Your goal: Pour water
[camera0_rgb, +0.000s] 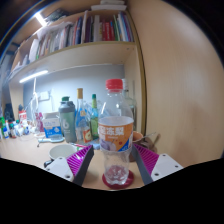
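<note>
Gripper view: a clear plastic bottle (116, 130) with a red cap and an orange label stands upright on the tabletop (30, 152), between the two fingers of the hand-held gripper (117, 162). The pink pads (80, 160) flank the bottle's lower part; whether both press on it cannot be told, and the bottle's base rests on the tabletop. Beyond the left finger a group of other bottles (78, 118) stands further back on the tabletop, green and clear ones among them, with small clutter beside them. Above, a wall shelf (75, 55) carries a row of books (85, 30), with a strip light (33, 76) under it. A pale wall (175, 70) rises at the right.
</note>
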The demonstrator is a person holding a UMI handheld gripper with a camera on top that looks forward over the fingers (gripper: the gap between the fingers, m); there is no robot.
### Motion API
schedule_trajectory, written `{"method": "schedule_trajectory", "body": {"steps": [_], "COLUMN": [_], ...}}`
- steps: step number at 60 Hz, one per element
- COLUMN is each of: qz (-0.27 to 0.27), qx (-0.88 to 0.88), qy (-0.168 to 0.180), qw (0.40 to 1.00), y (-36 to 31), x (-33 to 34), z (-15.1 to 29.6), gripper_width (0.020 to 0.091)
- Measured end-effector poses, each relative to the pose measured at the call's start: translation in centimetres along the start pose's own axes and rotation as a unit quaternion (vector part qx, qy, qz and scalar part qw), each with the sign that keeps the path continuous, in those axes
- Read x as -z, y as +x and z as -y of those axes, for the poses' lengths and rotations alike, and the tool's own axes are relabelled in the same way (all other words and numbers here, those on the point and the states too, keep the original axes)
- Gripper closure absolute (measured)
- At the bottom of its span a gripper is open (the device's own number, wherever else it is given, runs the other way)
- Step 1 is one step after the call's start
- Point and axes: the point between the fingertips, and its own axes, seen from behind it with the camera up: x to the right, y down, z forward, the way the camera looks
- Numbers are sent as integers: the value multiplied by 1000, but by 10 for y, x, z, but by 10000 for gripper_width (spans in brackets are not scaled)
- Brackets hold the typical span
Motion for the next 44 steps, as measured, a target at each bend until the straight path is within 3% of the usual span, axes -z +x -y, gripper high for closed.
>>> {"method": "schedule_trajectory", "body": {"steps": [14,31,44], "qz": [-62,-48,-66], "qx": [46,18,18], "qy": [8,4,15], "qw": [997,999,998], "y": [-3,-59,-67], "x": [93,213,257], "z": [-2,-25,-21], "gripper_width": [262,256,256]}}
